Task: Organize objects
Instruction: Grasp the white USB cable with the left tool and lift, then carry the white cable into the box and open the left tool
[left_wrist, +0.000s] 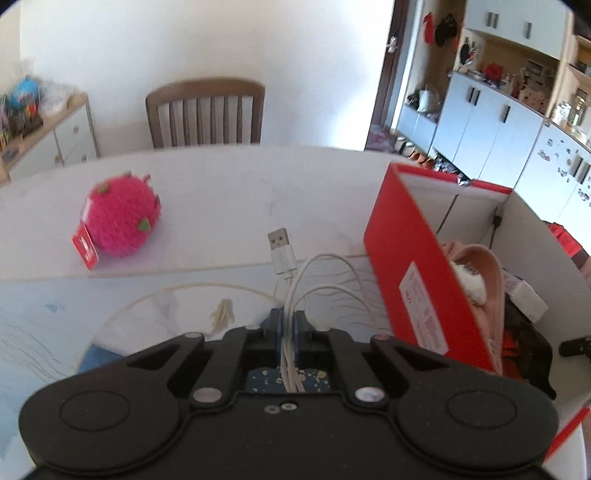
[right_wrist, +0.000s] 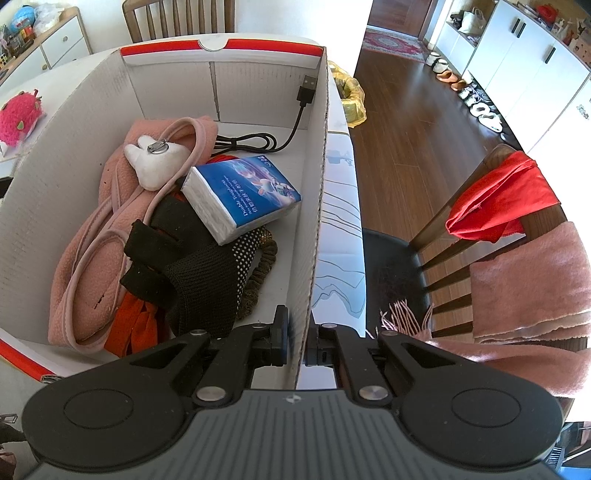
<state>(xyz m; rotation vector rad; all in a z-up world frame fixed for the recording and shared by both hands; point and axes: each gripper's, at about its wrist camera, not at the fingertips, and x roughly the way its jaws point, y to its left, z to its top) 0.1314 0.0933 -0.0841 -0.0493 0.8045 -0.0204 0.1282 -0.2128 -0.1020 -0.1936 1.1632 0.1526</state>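
**White cable pinched and lifted, box steadied at its wall**

Pale marble-look surface (left_wrist: 229, 184) fills our left view, with a wooden chair (left_wrist: 205, 110) and a white wall behind it. Nearest to us, our left gripper (left_wrist: 290, 325) has its fingers pressed together on a looped white USB cable (left_wrist: 291, 280); the loops fan out above the fingers and the metal plug points up and away. We judge the bundle is pinched at its middle so the loose loops travel as one.

Just to the right stands the red-and-white cardboard box (left_wrist: 410, 254), open at the top, the likely destination. Our right gripper (right_wrist: 295, 343) clamps the box's near right wall between its fingers, we judge to keep the box from sliding while things go in. Inside already lie a pink fleece item (right_wrist: 85, 236), a tissue pack (right_wrist: 240, 195), dark knitted gloves (right_wrist: 192, 280) and a black cable (right_wrist: 266, 142) leaning up the far wall.

Farther off on the left, well apart from the box, sits a pink plush fruit (left_wrist: 120, 218), not yet put away.
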